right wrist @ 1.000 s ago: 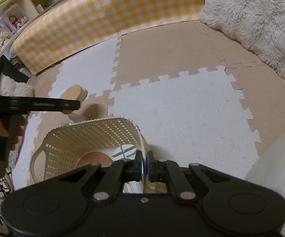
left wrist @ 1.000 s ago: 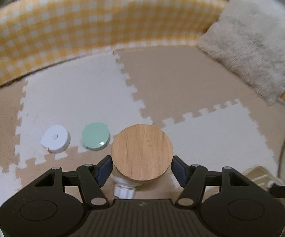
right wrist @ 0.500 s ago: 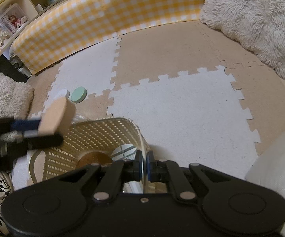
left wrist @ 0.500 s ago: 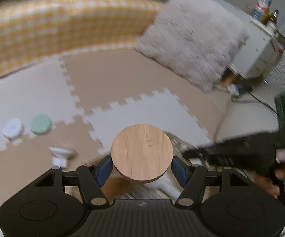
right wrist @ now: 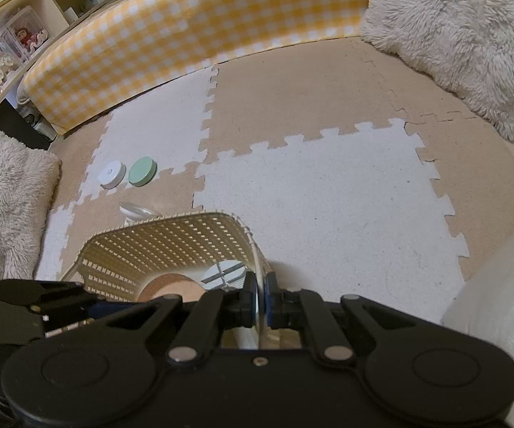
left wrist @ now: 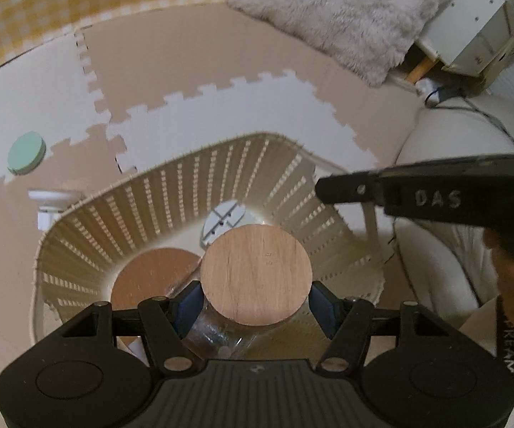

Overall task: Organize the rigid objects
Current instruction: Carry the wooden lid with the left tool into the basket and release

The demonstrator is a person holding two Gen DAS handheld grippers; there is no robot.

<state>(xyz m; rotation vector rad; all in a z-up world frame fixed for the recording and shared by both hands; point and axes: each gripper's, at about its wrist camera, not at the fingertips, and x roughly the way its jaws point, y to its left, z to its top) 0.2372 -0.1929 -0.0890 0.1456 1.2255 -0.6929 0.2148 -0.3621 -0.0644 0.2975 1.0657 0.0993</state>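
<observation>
My left gripper (left wrist: pixel 255 296) is shut on a round wooden lid (left wrist: pixel 255 274) and holds it over the cream slatted basket (left wrist: pixel 171 182). Inside the basket lie a brown round disc (left wrist: pixel 150 278) and a white-and-grey round item (left wrist: pixel 223 215). My right gripper (right wrist: pixel 260 306) is shut on the basket's rim (right wrist: pixel 253 249) at its near right side. On the mat to the left lie a white puck (right wrist: pixel 112 174), a mint green puck (right wrist: pixel 143 171) and a small white and clear piece (right wrist: pixel 134 211) by the basket.
Yellow checked bumper (right wrist: pixel 193 32) runs along the back. A fluffy cushion (right wrist: pixel 460 35) lies at the far right, another (right wrist: pixel 4 192) at the left. White furniture (left wrist: pixel 471 32) stands behind the cushion. The floor is beige and white puzzle mat (right wrist: pixel 310 192).
My left gripper carried the wooden lid from the mat near the pucks rightward to above the basket. The right gripper kept its hold on the basket rim.
</observation>
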